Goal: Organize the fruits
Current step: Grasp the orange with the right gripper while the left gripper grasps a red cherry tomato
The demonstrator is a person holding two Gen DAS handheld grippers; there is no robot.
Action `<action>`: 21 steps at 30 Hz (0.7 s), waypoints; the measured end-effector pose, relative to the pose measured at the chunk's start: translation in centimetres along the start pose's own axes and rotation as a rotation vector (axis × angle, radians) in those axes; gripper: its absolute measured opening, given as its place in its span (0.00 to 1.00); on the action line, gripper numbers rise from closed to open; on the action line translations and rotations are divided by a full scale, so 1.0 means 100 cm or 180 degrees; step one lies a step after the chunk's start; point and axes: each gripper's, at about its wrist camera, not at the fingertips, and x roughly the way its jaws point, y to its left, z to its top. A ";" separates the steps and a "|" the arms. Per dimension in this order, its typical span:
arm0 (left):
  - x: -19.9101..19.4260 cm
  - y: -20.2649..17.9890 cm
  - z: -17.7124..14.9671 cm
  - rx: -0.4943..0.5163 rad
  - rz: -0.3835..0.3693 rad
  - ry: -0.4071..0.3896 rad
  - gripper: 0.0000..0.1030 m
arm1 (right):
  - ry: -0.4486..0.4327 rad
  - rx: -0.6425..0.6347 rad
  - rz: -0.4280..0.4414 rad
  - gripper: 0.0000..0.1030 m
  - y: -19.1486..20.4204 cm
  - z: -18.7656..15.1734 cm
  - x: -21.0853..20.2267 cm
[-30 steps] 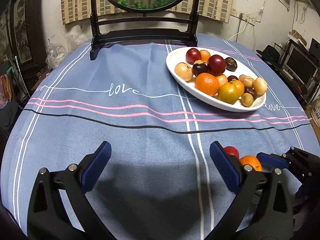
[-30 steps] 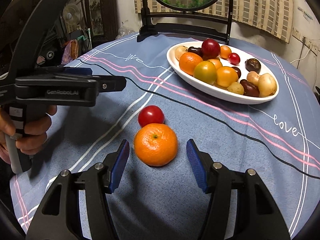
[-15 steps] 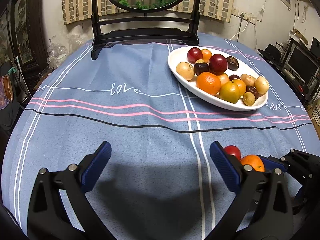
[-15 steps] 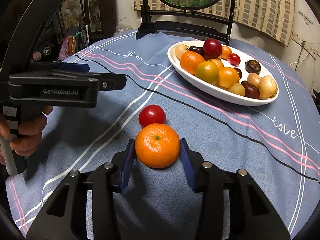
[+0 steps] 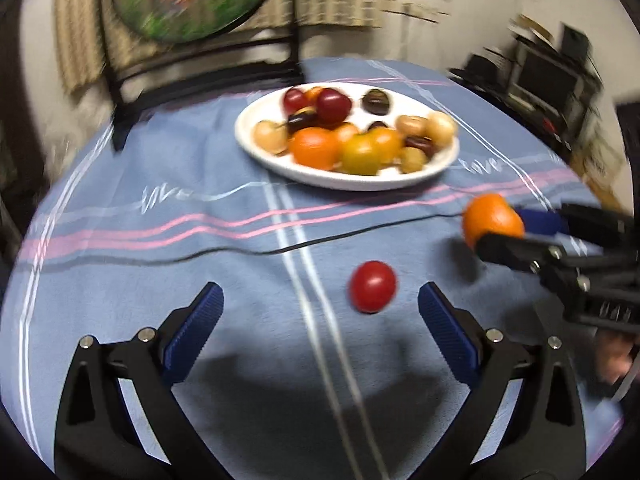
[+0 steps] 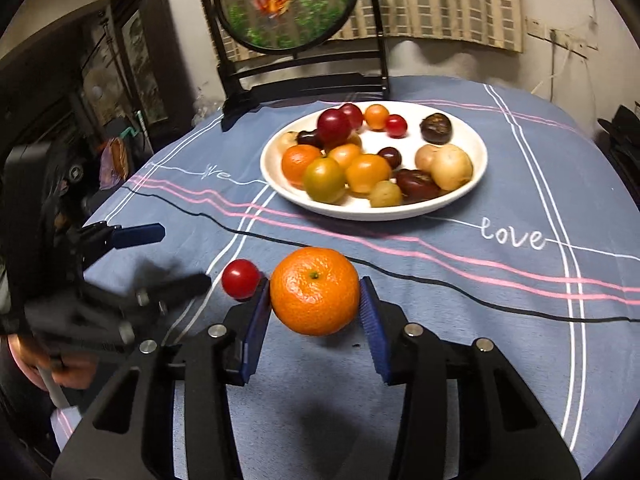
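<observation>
Above the tablecloth (image 6: 460, 320) — right tool (image 6: 316, 300) clamps the orange (image 6: 315, 296).

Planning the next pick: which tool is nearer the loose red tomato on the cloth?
Left. The left tool is open with the red tomato lying between its fingers; the right tool holds the mandarin beside it.

A glossy orange tangerine (image 6: 315, 290), stem dimple up, hangs above the cloth. A small red tomato (image 6: 241, 279) lies nearby. Mixed fruit fills the white oval plate (image 6: 352, 211) beyond.
</observation>
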 end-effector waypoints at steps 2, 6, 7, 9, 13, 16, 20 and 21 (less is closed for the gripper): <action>0.001 -0.013 -0.001 0.0176 -0.0063 -0.0030 0.89 | 0.0009 0.0002 -0.0004 0.43 0.000 -0.001 -0.001; 0.009 -0.023 0.000 0.0286 -0.0220 0.0022 0.68 | 0.0035 0.0006 0.0014 0.43 0.002 -0.002 -0.002; 0.013 -0.024 -0.001 0.0303 -0.0219 0.0055 0.63 | 0.0042 0.0007 0.0011 0.43 0.002 -0.002 -0.002; 0.018 -0.026 -0.001 0.0326 -0.0223 0.0107 0.53 | 0.0058 0.0025 0.0008 0.43 0.001 -0.003 -0.002; 0.028 -0.026 0.000 0.0298 -0.0266 0.0190 0.40 | 0.0060 0.0035 0.0012 0.43 0.001 -0.003 -0.003; 0.031 -0.026 0.001 0.0281 -0.0263 0.0214 0.40 | 0.0060 0.0032 0.0016 0.43 0.001 -0.003 -0.004; 0.033 -0.027 -0.001 0.0303 -0.0228 0.0242 0.40 | 0.0064 0.0033 0.0022 0.43 0.002 -0.004 -0.005; 0.035 -0.027 -0.001 0.0309 -0.0217 0.0249 0.39 | 0.0063 0.0034 0.0023 0.43 0.001 -0.004 -0.005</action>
